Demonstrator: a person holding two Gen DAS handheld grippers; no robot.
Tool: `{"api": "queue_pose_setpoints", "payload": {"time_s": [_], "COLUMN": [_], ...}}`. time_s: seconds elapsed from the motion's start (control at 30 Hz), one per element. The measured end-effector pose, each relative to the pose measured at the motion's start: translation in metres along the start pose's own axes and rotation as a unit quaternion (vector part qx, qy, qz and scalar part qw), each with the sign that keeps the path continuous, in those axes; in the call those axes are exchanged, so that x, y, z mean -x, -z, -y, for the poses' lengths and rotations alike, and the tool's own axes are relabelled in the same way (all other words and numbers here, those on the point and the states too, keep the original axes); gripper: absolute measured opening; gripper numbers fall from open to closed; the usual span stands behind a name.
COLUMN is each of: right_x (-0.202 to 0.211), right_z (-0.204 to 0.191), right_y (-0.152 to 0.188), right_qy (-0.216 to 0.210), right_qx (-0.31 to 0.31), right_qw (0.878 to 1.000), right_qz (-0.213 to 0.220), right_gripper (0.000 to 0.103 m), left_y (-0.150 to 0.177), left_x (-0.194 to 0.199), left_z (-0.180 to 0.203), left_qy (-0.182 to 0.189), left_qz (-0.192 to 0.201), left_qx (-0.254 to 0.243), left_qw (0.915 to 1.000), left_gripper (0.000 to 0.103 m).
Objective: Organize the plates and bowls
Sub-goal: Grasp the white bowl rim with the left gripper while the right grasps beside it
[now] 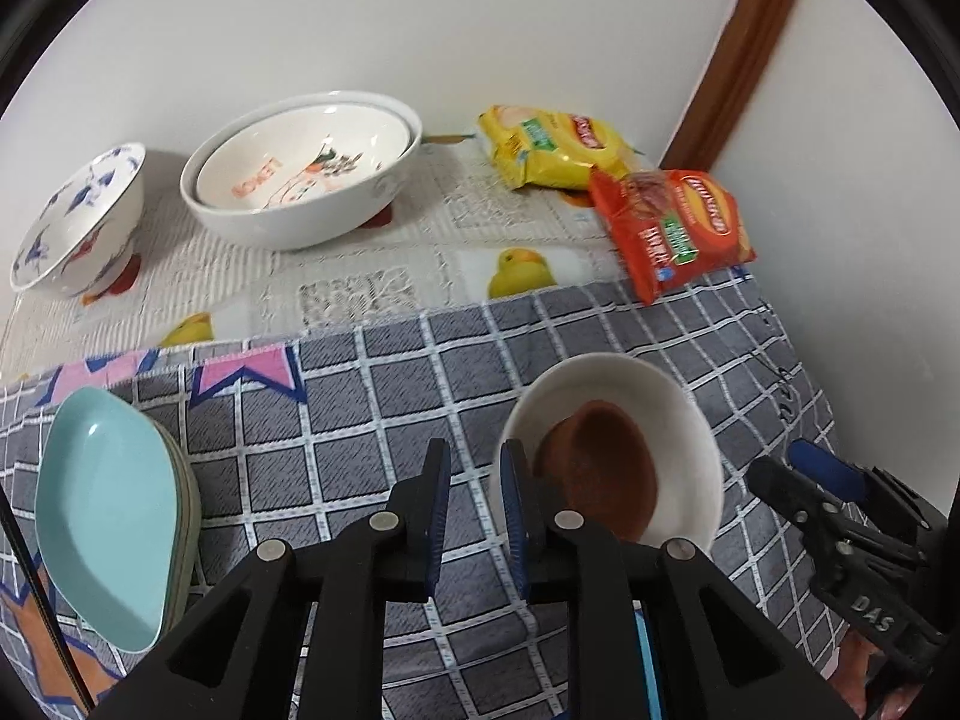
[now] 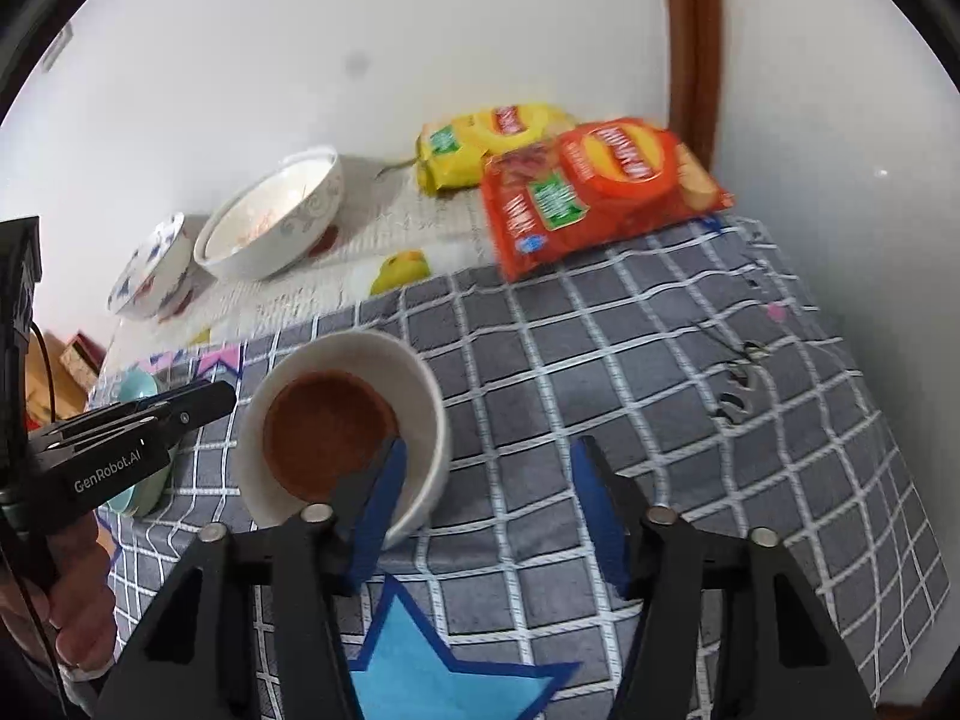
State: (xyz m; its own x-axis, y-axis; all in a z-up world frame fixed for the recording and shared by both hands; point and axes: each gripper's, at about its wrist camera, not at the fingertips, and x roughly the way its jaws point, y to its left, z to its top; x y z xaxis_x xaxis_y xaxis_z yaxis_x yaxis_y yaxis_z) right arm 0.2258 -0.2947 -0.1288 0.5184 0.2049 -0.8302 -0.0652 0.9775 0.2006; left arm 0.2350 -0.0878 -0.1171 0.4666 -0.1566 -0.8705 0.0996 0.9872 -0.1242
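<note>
A white bowl [image 1: 672, 420] with a brown small bowl [image 1: 606, 468] inside sits on the grey checked cloth; it also shows in the right wrist view [image 2: 420, 414]. My left gripper [image 1: 474, 480] is open a little and empty, just left of the bowl's rim. My right gripper [image 2: 486, 468] is open, its left finger [image 2: 384, 498] at the bowl's near rim. A stack of teal plates [image 1: 102, 510] lies at the left. Two nested white bowls [image 1: 300, 180] and a blue-flowered bowl [image 1: 78, 222] stand at the back.
A yellow snack bag [image 1: 552, 144] and a red snack bag [image 1: 672, 228] lie at the back right by the wall corner. The table edge drops off at the right. A blue star patch [image 2: 444, 660] marks the near cloth.
</note>
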Motion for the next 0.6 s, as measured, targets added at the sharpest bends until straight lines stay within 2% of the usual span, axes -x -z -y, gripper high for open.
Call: {"api": "queue_pose_setpoints", "payload": {"time_s": [0.17,0.5,0.6], "right_x": [-0.023,-0.037,-0.039], "right_z": [-0.01,-0.009,-0.007], "right_y": [0.001,-0.004,-0.004], "right_qy": [0.018,0.009,0.006], "right_qx": [0.011,-0.006,-0.011], "right_qw": [0.999,0.998,0.998], "right_qz": [-0.037,-0.054,-0.058], "right_gripper": [0.042,0.041,0.041], "left_y": [0.004,0.001,0.003], "left_x": [-0.008,-0.009,-0.014], "left_z": [-0.003,0.0,0.001], "left_qy": [0.005,0.012,0.012], "left_qz": [-0.014,-0.016,-0.027], "left_qx": [0.007,0.006,-0.001], "left_qw": [0.9999,0.9998,0.9996], "left_gripper": [0.017,0.017,0.017]}}
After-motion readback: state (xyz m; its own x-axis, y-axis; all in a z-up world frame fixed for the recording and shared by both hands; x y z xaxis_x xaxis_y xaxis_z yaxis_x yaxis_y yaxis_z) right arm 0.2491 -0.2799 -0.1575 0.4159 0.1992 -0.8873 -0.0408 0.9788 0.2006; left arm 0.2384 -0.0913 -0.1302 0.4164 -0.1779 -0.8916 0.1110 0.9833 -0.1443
